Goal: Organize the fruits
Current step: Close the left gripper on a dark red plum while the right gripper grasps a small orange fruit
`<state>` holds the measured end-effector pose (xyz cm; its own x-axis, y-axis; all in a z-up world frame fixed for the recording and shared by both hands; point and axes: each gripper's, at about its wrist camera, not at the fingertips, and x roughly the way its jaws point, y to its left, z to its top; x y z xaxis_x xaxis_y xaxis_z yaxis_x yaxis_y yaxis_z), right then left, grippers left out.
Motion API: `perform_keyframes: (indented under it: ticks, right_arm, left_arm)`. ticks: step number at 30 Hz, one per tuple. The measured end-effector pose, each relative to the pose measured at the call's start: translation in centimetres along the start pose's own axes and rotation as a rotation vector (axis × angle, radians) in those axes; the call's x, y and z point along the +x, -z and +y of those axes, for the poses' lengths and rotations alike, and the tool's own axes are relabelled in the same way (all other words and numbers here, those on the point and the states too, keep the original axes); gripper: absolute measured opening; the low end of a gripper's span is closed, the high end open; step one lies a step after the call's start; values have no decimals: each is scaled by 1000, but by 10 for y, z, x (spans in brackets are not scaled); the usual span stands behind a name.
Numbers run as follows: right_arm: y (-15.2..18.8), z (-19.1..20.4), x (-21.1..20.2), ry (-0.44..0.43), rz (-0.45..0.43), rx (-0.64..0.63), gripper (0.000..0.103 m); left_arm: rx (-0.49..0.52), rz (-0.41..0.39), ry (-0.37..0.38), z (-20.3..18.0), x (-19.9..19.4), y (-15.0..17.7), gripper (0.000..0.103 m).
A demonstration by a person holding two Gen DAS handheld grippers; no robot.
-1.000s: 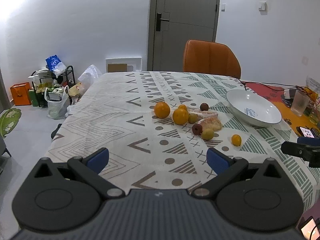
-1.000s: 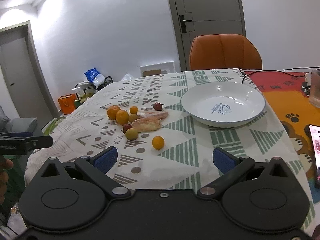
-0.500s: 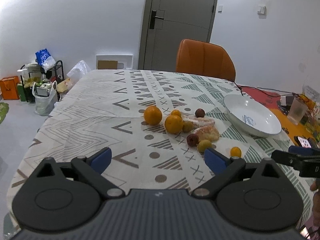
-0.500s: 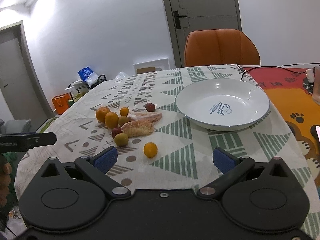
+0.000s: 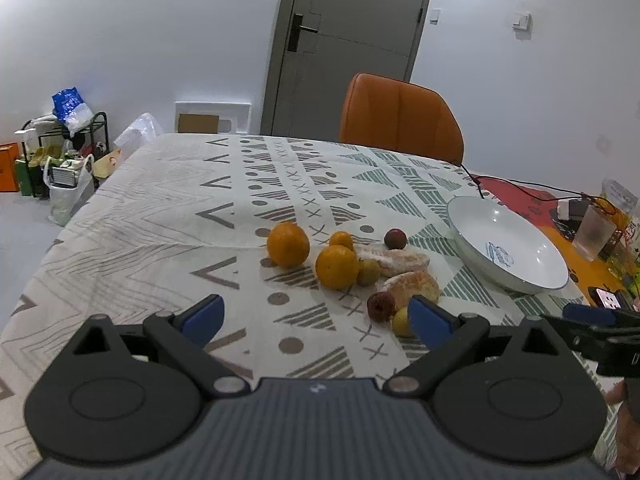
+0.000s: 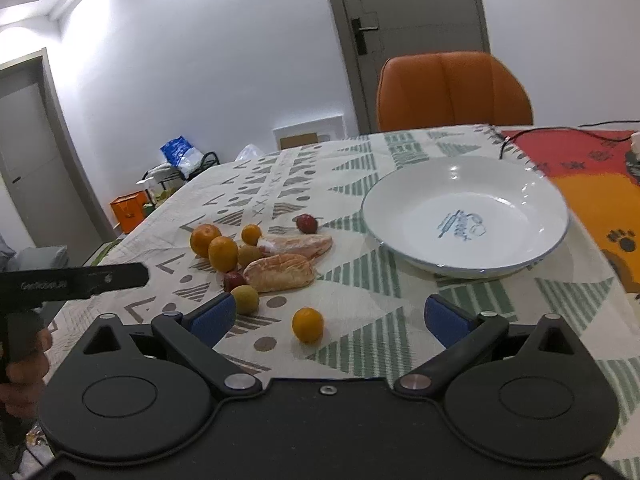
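Note:
A cluster of fruit lies mid-table: two oranges [image 5: 288, 244] [image 5: 337, 267], a small orange [image 5: 341, 240], two peeled citrus segments [image 5: 412, 285] [image 6: 298, 243], dark plums [image 5: 395, 238] [image 5: 380, 306] and yellow-green fruits [image 5: 401, 322] [image 6: 245, 298]. One small orange [image 6: 307, 324] sits alone, nearest my right gripper [image 6: 330, 318]. The empty white bowl [image 6: 520, 256] stands to the right. My left gripper [image 5: 316, 316] is open and empty just short of the cluster. My right gripper is open and empty, above the near table edge.
An orange chair [image 5: 400, 114] stands at the far side of the table, before a grey door [image 5: 348, 40]. A red-orange mat [image 6: 592, 168] with cables, a glass [image 5: 596, 232] and a phone [image 5: 608, 298] lie right of the bowl. Bags and a rack [image 5: 64, 152] sit on the floor left.
Both grippers have moved forward over the table toward the fruit, so the fruit and bowl look nearer. Both stay open and empty. No fruit has moved.

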<state>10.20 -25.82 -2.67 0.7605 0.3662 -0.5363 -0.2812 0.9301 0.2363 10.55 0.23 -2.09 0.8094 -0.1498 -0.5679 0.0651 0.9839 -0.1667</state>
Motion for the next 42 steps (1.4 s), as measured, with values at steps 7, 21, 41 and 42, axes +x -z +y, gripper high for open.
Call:
perform_keyframes:
  ticks: [7, 21, 41, 42]
  right_arm:
    - [2, -2, 16, -11, 24, 5, 87]
    - [4, -3, 49, -83, 94, -21, 50]
    - [6, -14, 51, -79, 98, -7, 21]
    - [6, -15, 50, -79, 96, -5, 21]
  left_arm:
    - [14, 35, 28, -4, 22, -3, 83]
    - [19, 97, 58, -14, 58, -1, 60]
    - [19, 132, 122, -31, 83, -1, 29]
    - [20, 130, 116, -32, 84, -1, 23]
